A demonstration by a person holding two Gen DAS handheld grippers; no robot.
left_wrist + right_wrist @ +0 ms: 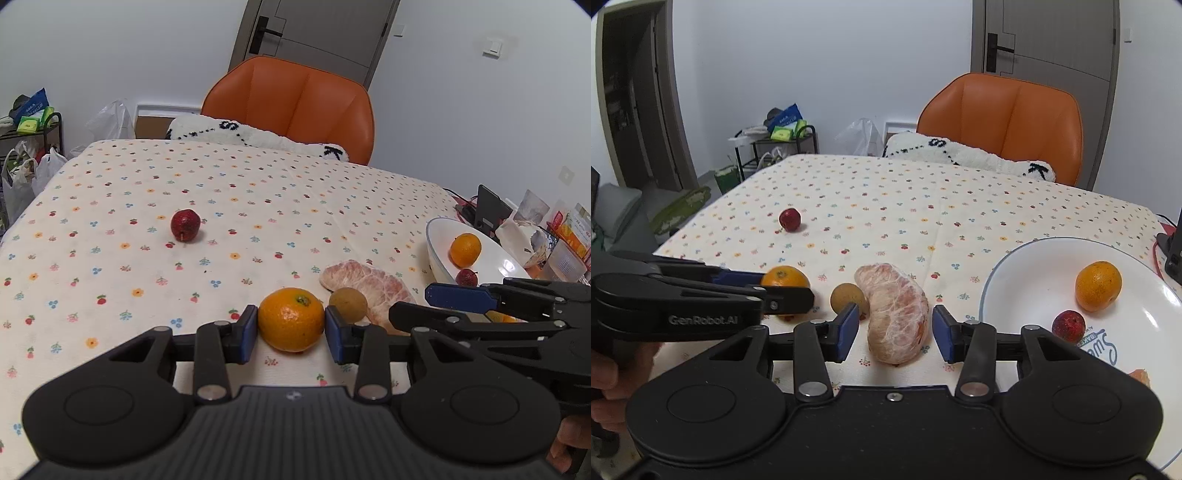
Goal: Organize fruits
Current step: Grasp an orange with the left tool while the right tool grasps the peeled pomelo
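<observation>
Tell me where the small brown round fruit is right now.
The small brown round fruit lies on the floral tablecloth, between the orange mandarin on its left and the peeled pink pomelo segment, touching the segment.

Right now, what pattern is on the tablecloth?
Cream tablecloth dotted with small flowers and cherries in red, blue and orange; clearest in the left wrist view.

Both wrist cameras sit low over the worktop (147,192), facing the orange chair (1004,118); each view shares the plate (436,254).
</observation>
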